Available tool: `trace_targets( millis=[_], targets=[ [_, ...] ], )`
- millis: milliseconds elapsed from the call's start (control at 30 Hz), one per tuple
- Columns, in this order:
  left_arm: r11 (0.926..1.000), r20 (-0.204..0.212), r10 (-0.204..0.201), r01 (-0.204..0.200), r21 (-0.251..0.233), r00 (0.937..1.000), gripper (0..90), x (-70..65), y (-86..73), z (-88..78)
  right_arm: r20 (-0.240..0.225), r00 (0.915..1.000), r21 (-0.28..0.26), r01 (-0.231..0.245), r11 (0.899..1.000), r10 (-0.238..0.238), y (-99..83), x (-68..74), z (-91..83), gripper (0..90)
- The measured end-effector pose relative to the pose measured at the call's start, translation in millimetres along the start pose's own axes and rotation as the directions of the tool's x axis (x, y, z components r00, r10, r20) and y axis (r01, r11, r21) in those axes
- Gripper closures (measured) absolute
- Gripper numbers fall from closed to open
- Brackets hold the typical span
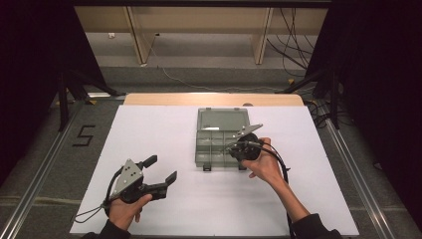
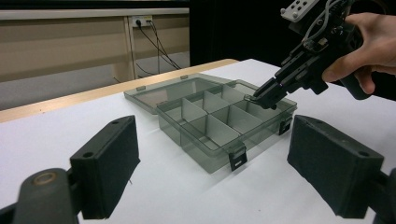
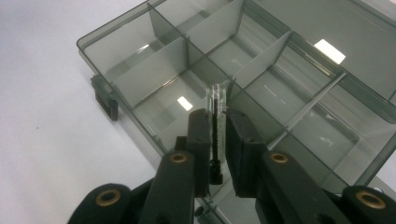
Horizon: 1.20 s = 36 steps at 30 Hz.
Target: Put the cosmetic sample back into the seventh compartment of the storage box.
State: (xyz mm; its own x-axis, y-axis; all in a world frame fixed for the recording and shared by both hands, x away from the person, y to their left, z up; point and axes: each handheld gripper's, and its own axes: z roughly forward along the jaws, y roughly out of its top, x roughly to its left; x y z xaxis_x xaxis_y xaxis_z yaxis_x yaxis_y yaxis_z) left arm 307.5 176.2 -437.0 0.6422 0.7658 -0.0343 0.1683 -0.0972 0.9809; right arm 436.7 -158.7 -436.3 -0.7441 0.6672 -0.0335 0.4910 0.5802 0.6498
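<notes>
An open box (image 1: 214, 145) of smoky clear plastic lies on the white table, its several compartments bare and its lid (image 1: 222, 119) folded flat behind. My right gripper (image 1: 232, 148) hovers over the box's near right compartments, shut on a thin clear tube (image 3: 216, 99) with a black rod inside. In the right gripper view the tube sticks up between the jaws of the right gripper (image 3: 217, 122), above a divider (image 3: 154, 70). My left gripper (image 1: 160, 169) rests low at the table's near left, open with nothing in it, pointed at the box (image 2: 219, 133) and at the right gripper (image 2: 258, 97).
The white sheet (image 1: 149, 129) covers most of the table; a wooden edge (image 1: 214, 98) shows at the back. Two black latches (image 2: 237, 158) hang on the box's front wall. Tripod legs and cables stand on the floor to both sides.
</notes>
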Motion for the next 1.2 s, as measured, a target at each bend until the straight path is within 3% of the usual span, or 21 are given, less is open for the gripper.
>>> trace_targets(
  millis=[400, 500, 567, 600, 633, 800, 1000, 1067, 1200],
  targets=[
    [1.0, 0.001, -0.001, 0.001, -0.001, 1.0, 15.6, -0.1, 0.0, 0.0, -0.005, 0.9999, 0.02, -0.011, 1.0, 0.011, -0.3, -0.2, 0.4, 79.2],
    [1.0, 0.001, 0.0, 0.0, -0.001, 1.0, 15.6, 0.0, 0.1, 0.0, -0.004, 0.9993, 0.017, -0.037, 0.999, 0.037, 0.8, 0.1, -1.8, 68.1],
    [1.0, 0.0, -0.002, 0.002, -0.001, 1.0, 15.6, -0.1, 0.0, 0.0, 0.001, 0.9994, 0.001, -0.034, 0.999, 0.034, 1.2, 0.1, -1.6, 65.4],
    [1.0, 0.001, 0.0, 0.0, -0.001, 1.0, 15.6, 0.0, 0.1, 0.0, -0.008, 0.9982, 0.018, -0.059, 0.998, 0.059, 2.4, 1.4, -4.4, 63.5],
    [1.0, 0.001, 0.0, 0.0, -0.001, 1.0, 15.6, 0.0, 0.1, 0.0, 0.005, 0.9987, -0.004, -0.05, 0.999, 0.05, 2.5, 0.4, -5.0, 60.6],
    [1.0, 0.001, 0.0, 0.0, 0.0, 1.0, 15.6, -0.2, 0.1, 0.0, 0.007, 0.9978, -0.019, -0.066, 0.998, 0.066, 3.0, 0.8, -6.3, 58.2],
    [1.0, 0.0, -0.001, 0.001, -0.001, 1.0, 15.6, -0.1, 0.1, 0.0, 0.009, 0.9988, -0.029, -0.048, 0.998, 0.048, 4.2, -0.2, -9.5, 56.0],
    [1.0, 0.0, -0.001, 0.001, 0.0, 1.0, 15.6, -0.1, 0.0, -0.1, -0.007, 0.9984, -0.016, -0.056, 0.998, 0.056, 6.1, 0.2, -13.6, 54.0],
    [1.0, 0.0, -0.001, 0.001, 0.0, 1.0, 15.6, -0.1, 0.1, -0.1, 0.01, 0.999, -0.056, -0.043, 0.997, 0.044, 8.3, 1.1, -17.2, 45.9]
  ],
)
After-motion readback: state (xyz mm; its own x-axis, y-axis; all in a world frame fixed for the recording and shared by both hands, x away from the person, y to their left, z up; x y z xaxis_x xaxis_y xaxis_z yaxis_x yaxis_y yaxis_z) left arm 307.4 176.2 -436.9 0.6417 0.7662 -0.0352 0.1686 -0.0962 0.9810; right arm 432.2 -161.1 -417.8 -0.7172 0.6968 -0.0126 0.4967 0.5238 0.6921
